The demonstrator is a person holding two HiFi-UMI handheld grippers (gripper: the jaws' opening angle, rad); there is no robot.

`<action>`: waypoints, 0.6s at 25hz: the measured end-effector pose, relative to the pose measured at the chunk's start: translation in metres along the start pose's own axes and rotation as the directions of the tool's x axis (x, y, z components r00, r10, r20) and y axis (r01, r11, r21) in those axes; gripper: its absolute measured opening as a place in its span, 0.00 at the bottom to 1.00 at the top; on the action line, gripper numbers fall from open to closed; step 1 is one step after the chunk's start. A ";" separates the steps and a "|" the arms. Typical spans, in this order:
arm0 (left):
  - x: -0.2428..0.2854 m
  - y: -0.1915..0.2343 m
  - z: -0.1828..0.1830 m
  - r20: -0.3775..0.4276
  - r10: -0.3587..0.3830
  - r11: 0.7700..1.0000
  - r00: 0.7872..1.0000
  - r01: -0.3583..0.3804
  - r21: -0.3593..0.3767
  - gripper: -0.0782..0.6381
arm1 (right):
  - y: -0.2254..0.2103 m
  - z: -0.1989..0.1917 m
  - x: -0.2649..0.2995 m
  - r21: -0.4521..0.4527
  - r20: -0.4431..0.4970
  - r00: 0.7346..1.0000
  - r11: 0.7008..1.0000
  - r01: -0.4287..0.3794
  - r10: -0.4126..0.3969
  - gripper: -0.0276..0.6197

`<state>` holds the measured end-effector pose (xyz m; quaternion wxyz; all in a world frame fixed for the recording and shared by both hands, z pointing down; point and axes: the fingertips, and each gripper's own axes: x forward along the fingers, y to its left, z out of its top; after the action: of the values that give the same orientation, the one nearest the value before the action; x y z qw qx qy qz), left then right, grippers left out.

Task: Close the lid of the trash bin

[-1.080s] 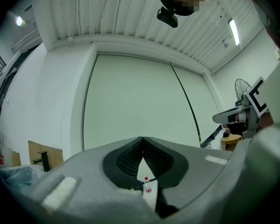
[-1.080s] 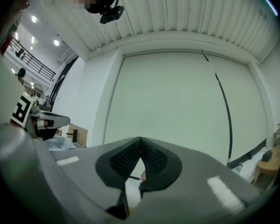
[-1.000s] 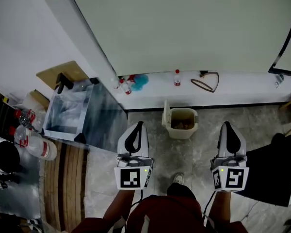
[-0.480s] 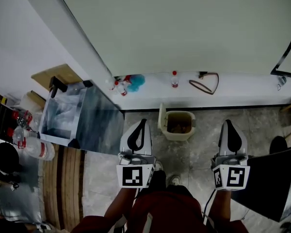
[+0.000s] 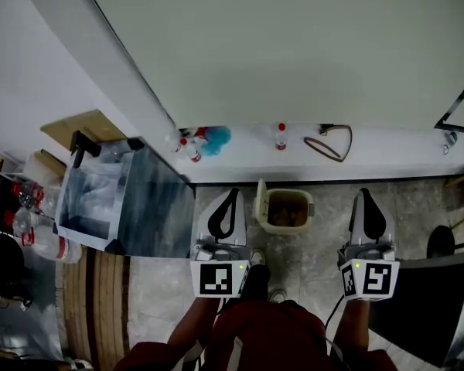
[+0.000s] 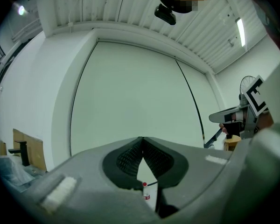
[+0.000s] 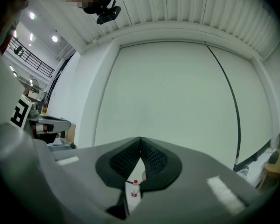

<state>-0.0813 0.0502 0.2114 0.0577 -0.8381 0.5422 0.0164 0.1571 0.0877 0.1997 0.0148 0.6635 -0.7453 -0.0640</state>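
— Bin [image 5: 288, 209] first: where does it sit?
— On the grey floor [image 5: 317, 246], its far edge against the foot of the white ledge [image 5: 387, 154]; it lies between the two grippers, closer to the left one.
— And its lid [image 5: 260, 198]?
— Upright along the bin's left side, so the mouth is open; brownish stuff shows inside, though I cannot tell what it is.
— Left gripper [image 5: 233, 193]?
— Held level, pointing toward the far wall [image 5: 294, 45]; its tip is just left of the lid, near but apart; in its own view the ribbed pads [image 6: 127, 158] meet at the tips, pressed together on nothing.
— Right gripper [image 5: 365, 194]?
— Level too, well to the right of the bin; its fingers are likewise pressed together with nothing pinched; there is only a narrow slot below the tips.
— What shows through that slot?
— A red-capped bottle [image 5: 281, 136] standing on the ledge, beyond the bin; a brown strap [image 5: 330, 139] lies to its right, and a blue thing [image 5: 216, 139] to its left.
— Anything at the left edge?
— A clear box [image 5: 108, 195] stands left of the left gripper; a dark shoe [image 5: 257, 265] of the person is on the floor on the near side of the bin.
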 end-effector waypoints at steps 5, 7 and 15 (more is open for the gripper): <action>0.032 0.042 -0.006 0.006 0.011 0.999 1.000 -0.011 -0.038 0.12 | 0.021 0.005 0.051 -0.022 0.000 1.000 1.000 -0.021 0.021 0.04; 0.043 0.057 -0.010 0.012 0.006 0.999 1.000 -0.005 -0.049 0.12 | 0.032 0.003 0.070 -0.034 -0.011 0.999 0.999 -0.033 0.032 0.04; 0.074 0.100 -0.049 -0.015 -0.039 0.995 0.999 0.037 -0.088 0.12 | 0.071 -0.007 0.130 -0.068 -0.057 0.997 0.996 -0.059 0.055 0.04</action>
<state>-0.1437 -0.0629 0.2454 0.0166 -0.8501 0.5254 0.0320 0.0719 -0.0336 0.2068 0.0603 0.6426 -0.7605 -0.0714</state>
